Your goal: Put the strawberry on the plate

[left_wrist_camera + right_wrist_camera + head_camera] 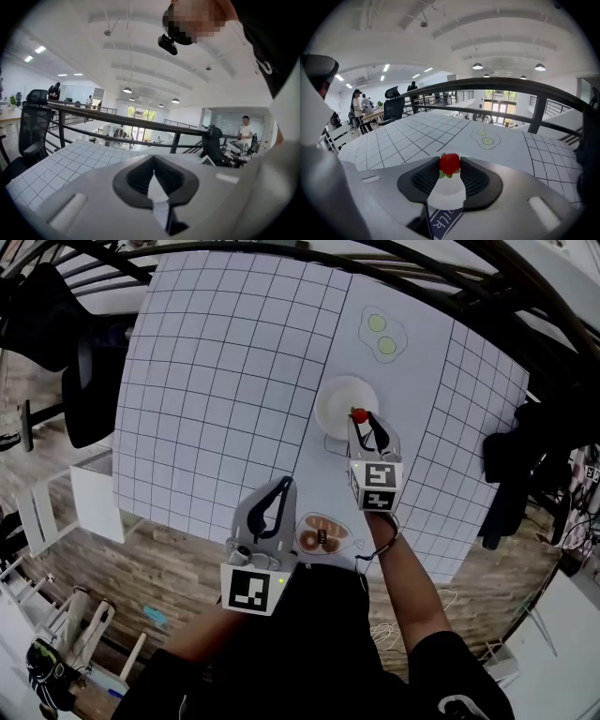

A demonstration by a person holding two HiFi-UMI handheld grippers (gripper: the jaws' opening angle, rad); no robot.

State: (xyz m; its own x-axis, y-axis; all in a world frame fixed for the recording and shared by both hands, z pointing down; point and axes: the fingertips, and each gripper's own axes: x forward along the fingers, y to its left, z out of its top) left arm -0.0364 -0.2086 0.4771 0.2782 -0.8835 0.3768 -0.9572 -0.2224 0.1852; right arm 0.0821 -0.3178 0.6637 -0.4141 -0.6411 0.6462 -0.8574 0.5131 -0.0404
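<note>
A red strawberry (449,163) with green leaves sits pinched between the dark pads of my right gripper (450,169), which is shut on it. In the head view the strawberry (359,414) hangs over the near right rim of the white plate (339,401), with the right gripper (362,421) reaching in from below. Through the jaws the plate (446,196) shows just beneath the berry. My left gripper (282,487) hovers near the table's front edge, its jaws together and empty; in its own view the left gripper (153,161) has its tips meeting.
A toy fried egg (384,334) lies beyond the plate. A printed card (336,443) lies partly under the plate's near side. A small dish with brown round pieces (322,534) sits by the front edge between the grippers. The gridded table (225,381) spreads left.
</note>
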